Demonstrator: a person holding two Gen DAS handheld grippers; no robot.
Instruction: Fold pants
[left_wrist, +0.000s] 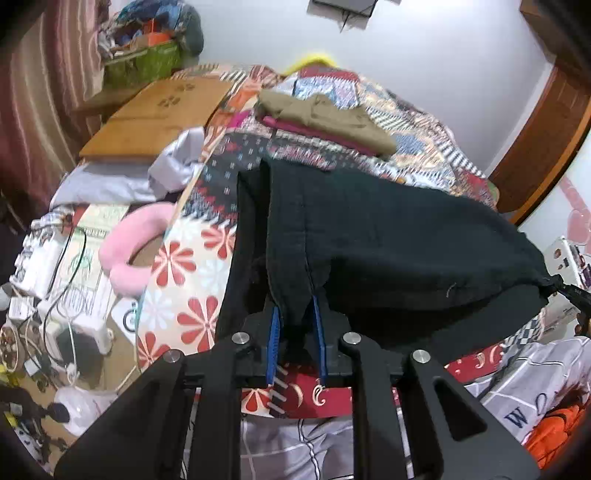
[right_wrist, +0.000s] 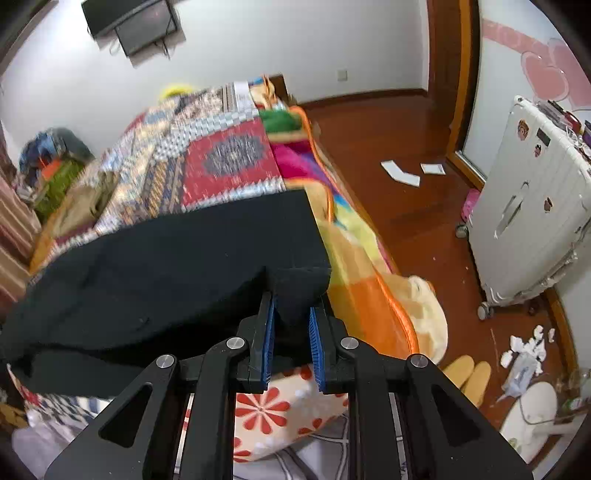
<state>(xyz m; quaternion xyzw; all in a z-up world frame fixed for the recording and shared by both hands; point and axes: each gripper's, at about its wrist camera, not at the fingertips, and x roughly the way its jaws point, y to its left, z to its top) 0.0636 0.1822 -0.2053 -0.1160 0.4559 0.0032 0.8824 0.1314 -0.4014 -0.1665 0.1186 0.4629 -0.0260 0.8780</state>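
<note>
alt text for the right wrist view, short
The right gripper is shut on an end of the black pants, held over a patchwork-covered bed. A white suitcase stands on the wooden floor beside it.

My left gripper (left_wrist: 297, 314) tilts steeply downward, its blue pads (left_wrist: 274, 332) pinched on a fold of black pants (left_wrist: 388, 236); my right gripper (right_wrist: 291, 314) tilts likewise, clamped on the same pants' other end

wrist views, steeply down, sharing bed (left_wrist: 177, 280)
</note>
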